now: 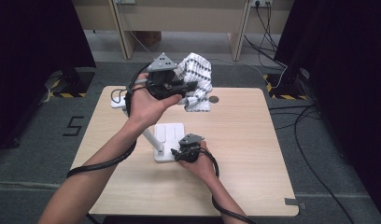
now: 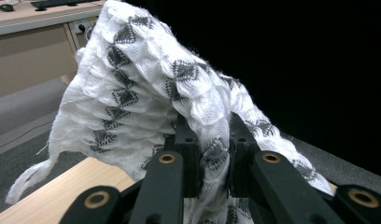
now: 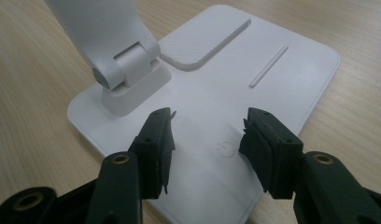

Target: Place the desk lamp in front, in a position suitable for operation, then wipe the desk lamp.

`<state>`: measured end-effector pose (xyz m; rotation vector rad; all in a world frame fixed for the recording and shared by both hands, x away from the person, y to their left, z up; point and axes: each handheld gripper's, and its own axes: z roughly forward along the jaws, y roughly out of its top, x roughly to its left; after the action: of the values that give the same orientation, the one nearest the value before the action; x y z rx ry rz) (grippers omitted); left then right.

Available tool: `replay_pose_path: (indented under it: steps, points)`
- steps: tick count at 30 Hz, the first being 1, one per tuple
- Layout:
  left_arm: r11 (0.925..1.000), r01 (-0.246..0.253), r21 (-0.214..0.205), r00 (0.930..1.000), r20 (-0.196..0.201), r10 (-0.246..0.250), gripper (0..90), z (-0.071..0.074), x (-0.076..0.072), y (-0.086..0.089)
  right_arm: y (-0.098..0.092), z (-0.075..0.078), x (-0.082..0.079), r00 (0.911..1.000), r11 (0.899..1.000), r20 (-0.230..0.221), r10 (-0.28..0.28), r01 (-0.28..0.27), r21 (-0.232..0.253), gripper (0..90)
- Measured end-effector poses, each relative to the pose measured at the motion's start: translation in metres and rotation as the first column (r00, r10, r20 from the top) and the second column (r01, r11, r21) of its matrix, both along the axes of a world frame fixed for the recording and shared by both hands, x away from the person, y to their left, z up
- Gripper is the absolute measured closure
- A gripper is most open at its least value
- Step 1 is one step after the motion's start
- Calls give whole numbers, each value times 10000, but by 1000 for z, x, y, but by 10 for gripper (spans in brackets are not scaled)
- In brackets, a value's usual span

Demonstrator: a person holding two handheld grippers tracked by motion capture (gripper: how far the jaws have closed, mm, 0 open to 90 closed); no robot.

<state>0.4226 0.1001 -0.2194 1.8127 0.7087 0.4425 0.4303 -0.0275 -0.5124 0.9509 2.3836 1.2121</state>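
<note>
The left hand-held gripper (image 2: 211,154) pinches a white cloth (image 2: 146,93), lifted above the bench (image 1: 244,140) behind the lamp base (image 3: 254,93). The right hand-held gripper (image 3: 207,140) hovers half-open over that base, holding nothing.

Over the table's (image 1: 254,154) far half, the white patterned cloth (image 1: 196,79) hanging from my left gripper (image 1: 191,87) blocks the way ahead; the cloth (image 2: 146,93) drapes across both jaws. The lamp's white base (image 1: 169,135) sits mid-table, its slanted arm (image 1: 150,138) barring passage on that side. My right gripper (image 1: 179,154) hovers over the base (image 3: 291,65), jaws apart, the hinge (image 3: 128,70) close ahead. The right half of the tabletop lies open, 1 small round disc (image 1: 214,99) near the far edge.
</note>
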Motion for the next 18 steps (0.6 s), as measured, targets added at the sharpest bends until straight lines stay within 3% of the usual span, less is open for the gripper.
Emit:
replay_pose_path:
  steps: [18]
  points:
    - [9999,159,2,9999,6,-159,785,3,1,-9,1,0,0,10000,10000,8,-63,63,-13,519]
